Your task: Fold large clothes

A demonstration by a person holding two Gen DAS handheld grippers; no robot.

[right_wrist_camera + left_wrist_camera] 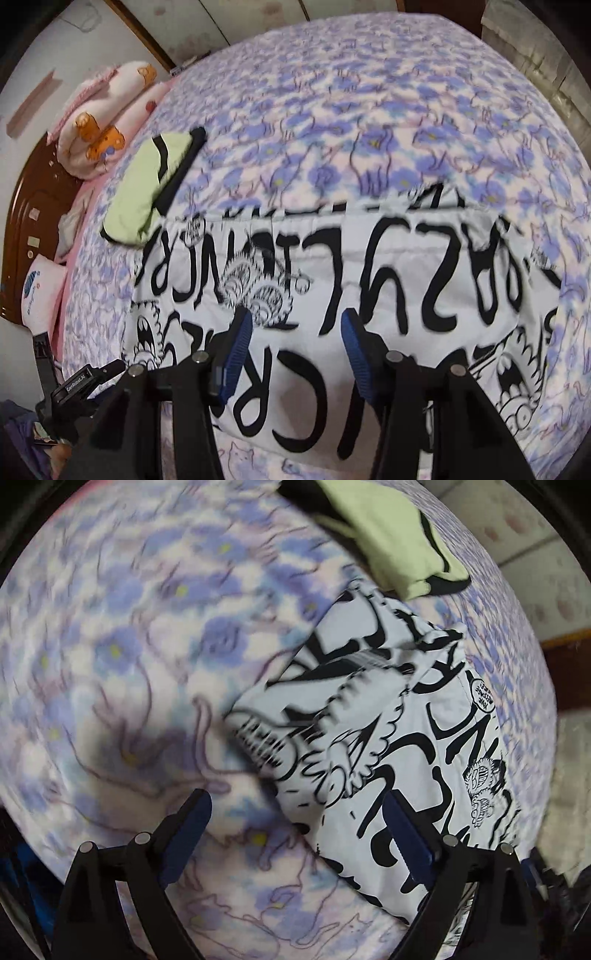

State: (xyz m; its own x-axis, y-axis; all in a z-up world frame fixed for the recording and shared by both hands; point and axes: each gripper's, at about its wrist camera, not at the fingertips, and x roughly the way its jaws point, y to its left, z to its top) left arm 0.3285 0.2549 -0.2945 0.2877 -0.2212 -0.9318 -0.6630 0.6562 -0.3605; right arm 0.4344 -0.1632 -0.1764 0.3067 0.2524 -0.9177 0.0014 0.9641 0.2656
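One floral bedspread (369, 110), printed garment (369, 266) (folded, seemingly), wooden headboard (22, 229)

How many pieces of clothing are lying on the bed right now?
2. A white garment with black graffiti print lies spread nearest the cameras; a folded pale green garment with black trim sits just beyond its corner, towards the pillows. More could lie outside these views.

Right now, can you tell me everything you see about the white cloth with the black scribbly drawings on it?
The white garment is thin, soft-looking fabric printed with big black letters and cartoon creatures with toothy mouths. It lies folded and mostly flat on the purple flowered bedspread, with a few creases and a stitched seam near its far edge. One corner touches or slightly overlaps the folded pale green and black garment. Nothing is gripping it.
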